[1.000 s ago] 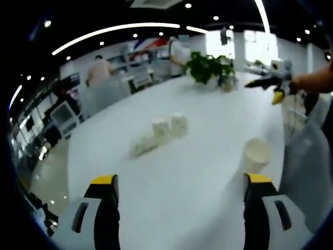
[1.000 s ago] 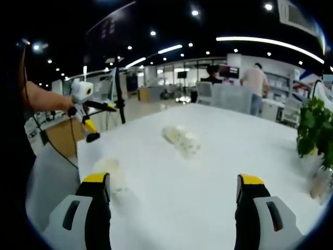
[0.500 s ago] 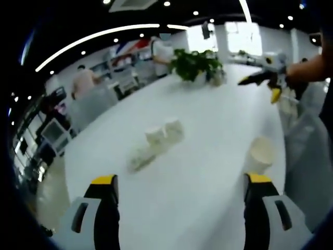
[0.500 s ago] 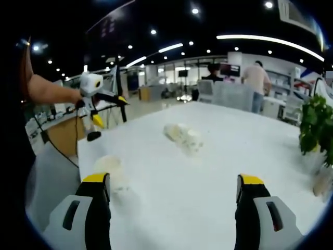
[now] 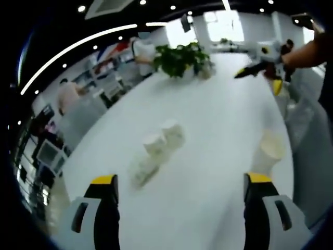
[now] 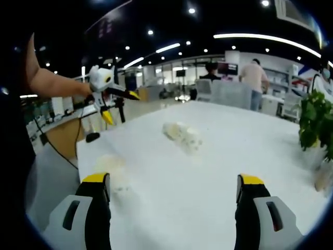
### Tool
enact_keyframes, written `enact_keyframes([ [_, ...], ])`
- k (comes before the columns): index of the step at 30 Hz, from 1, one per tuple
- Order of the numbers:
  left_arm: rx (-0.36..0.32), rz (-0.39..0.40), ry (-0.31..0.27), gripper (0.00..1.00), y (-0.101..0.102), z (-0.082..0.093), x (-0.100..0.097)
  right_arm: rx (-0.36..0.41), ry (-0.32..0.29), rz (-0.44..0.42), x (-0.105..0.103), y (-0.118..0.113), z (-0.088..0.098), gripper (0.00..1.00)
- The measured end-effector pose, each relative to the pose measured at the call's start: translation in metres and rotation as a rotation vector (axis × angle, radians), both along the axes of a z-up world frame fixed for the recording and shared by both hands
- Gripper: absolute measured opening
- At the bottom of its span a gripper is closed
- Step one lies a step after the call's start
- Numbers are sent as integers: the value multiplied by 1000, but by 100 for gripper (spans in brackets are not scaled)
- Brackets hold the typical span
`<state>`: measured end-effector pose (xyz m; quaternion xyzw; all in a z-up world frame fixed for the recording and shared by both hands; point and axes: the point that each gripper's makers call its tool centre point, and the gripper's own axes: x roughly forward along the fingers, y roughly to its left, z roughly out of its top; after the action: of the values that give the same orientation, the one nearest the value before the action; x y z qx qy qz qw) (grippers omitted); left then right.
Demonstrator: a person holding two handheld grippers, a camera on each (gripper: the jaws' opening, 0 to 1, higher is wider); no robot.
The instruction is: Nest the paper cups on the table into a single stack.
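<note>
Left gripper view: four paper cups on the white worktop (image 5: 208,104), none nested yet. Two upright cups (image 5: 164,138) touching side by side near the middle, a tipped cup (image 5: 141,171) lying just beside them toward the near edge, and a lone cup (image 5: 269,152) standing close to the right edge, mouth up. Right gripper view: same central cluster (image 6: 182,136) mid-worktop, lone cup (image 6: 110,171) near the left edge, blurred. Likely very light, thin-walled and easily crushed or tipped; best pinched gently on the wall just under the rolled rim, where the paper is stiffest, or across the rim itself. Tipped one probably prone to rolling if nudged, so better taken from above across its side. Left tongs (image 5: 179,181) spread wide and empty, above the near edge; right tongs (image 6: 173,181) likewise parted with nothing between. Other tongs (image 5: 257,65) seen raised over the far right edge, well apart from every cup. Potted plant (image 5: 179,58) at the far end.
</note>
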<state>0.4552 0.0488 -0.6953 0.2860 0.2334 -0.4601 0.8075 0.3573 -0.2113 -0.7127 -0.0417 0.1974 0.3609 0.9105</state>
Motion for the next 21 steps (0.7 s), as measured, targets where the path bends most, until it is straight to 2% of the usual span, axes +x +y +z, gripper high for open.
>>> enact_keyframes([
  [6, 61, -76, 6, 98, -11, -6, 16, -3, 5, -6, -1, -3, -5, 100],
  [11, 89, -106, 10, 98, -17, -9, 29, -13, 14, -10, -3, -5, -10, 100],
  [16, 157, -165, 2, 98, -22, -18, 43, -16, 18, -5, -5, -6, -15, 100],
  [21, 178, -193, -2, 98, -27, -22, 61, -16, 24, -11, -4, -8, -18, 100],
])
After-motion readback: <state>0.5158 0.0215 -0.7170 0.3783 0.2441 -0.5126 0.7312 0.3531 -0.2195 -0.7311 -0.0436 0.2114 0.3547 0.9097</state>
